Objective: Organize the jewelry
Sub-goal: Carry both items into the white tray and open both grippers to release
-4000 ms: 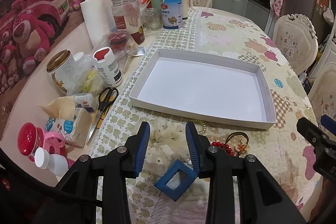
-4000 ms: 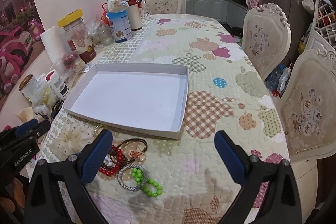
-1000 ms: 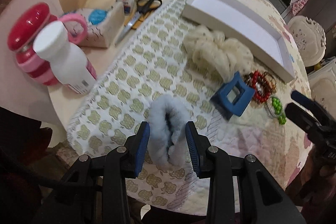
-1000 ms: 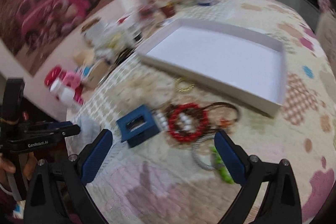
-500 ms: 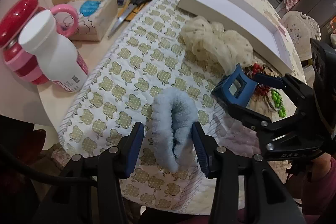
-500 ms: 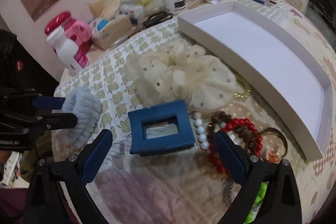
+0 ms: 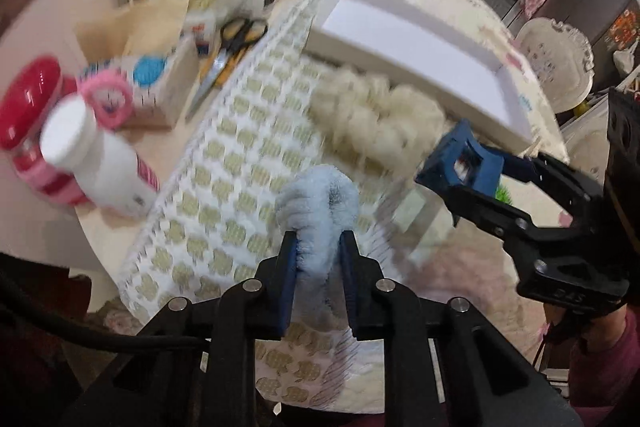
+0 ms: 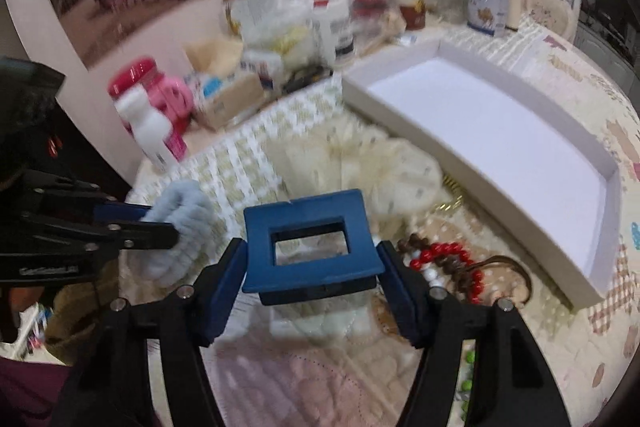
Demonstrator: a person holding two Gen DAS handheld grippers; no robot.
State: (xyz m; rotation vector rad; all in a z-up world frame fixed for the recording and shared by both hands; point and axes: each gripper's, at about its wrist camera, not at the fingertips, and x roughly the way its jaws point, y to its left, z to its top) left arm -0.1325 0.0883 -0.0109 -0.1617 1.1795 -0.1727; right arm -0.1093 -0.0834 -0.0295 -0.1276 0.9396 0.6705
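My left gripper (image 7: 318,243) has its jaws closing on a pale blue fluffy scrunchie (image 7: 320,195), squeezed between the pads and raised off the apple-print cloth. In the right wrist view the same scrunchie (image 8: 180,211) hangs at the left. The jaws of my right gripper (image 8: 312,253) are closing on a dark blue square hair clip (image 8: 308,215), and both pads press its sides. The clip (image 7: 460,163) also shows at the right of the left wrist view. Beyond lies an empty white tray (image 8: 400,123), with a cream scrunchie (image 8: 360,163) and a red bead bracelet (image 8: 440,255) before it.
Along the table's left side stand a white bottle (image 7: 92,155), a red-lidded jar (image 7: 28,99), a tissue box (image 7: 160,87), scissors (image 7: 236,39) and several jars and cans. Green beads (image 8: 468,355) lie near the right finger. A chair (image 7: 556,51) stands past the tray.
The left jaws have closed on the blue scrunchie and lifted it. The right jaws have closed onto the blue clip, which now sits between the pads, off the cloth.
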